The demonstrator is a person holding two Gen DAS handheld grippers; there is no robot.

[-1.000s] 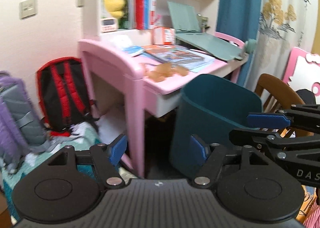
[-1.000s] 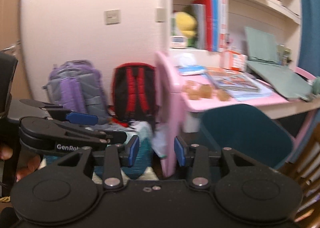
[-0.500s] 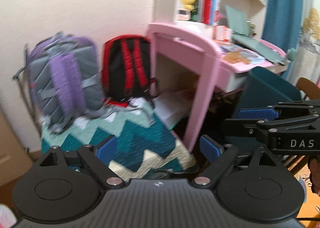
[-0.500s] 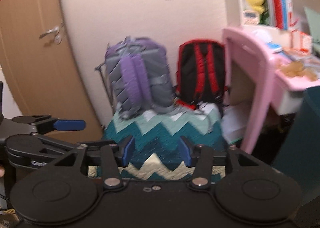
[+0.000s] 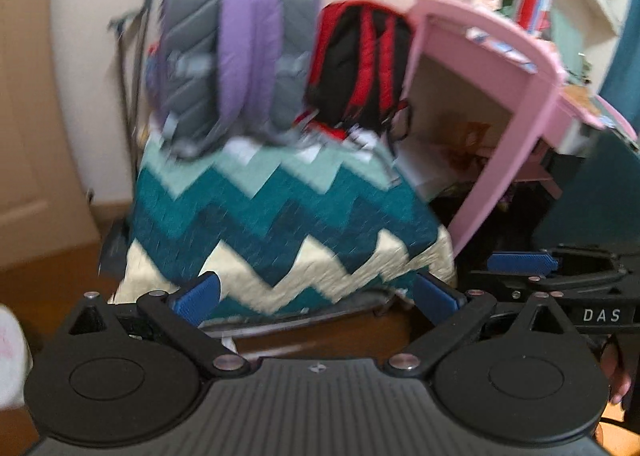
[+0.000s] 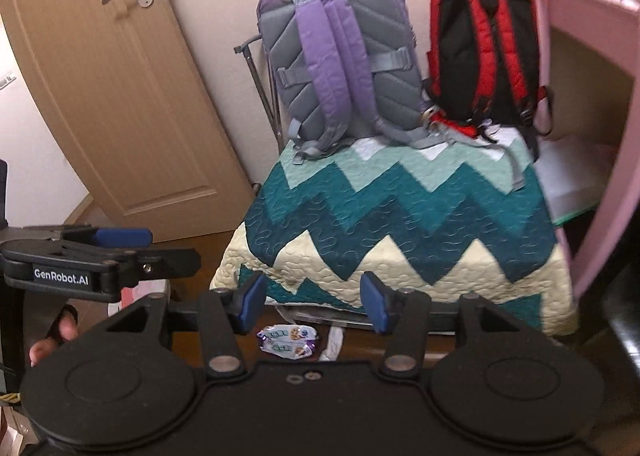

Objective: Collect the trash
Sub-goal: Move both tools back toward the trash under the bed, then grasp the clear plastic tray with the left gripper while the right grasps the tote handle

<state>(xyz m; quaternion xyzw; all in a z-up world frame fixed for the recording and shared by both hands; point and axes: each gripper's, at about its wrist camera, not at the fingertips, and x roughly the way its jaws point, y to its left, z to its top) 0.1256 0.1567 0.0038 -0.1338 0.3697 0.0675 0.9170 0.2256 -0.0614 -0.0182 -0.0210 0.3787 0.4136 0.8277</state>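
A crumpled purple-and-white wrapper [image 6: 287, 340] and a white scrap [image 6: 333, 343] lie on the brown wooden floor [image 6: 460, 340] before me, just beside a stand draped in a zigzag quilt [image 6: 400, 223].

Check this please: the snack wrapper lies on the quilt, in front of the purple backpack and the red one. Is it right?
Not quite. The right wrist view shows the wrapper on the wooden floor, below the quilt's front edge, not on it. The purple backpack and the red one do stand behind it.
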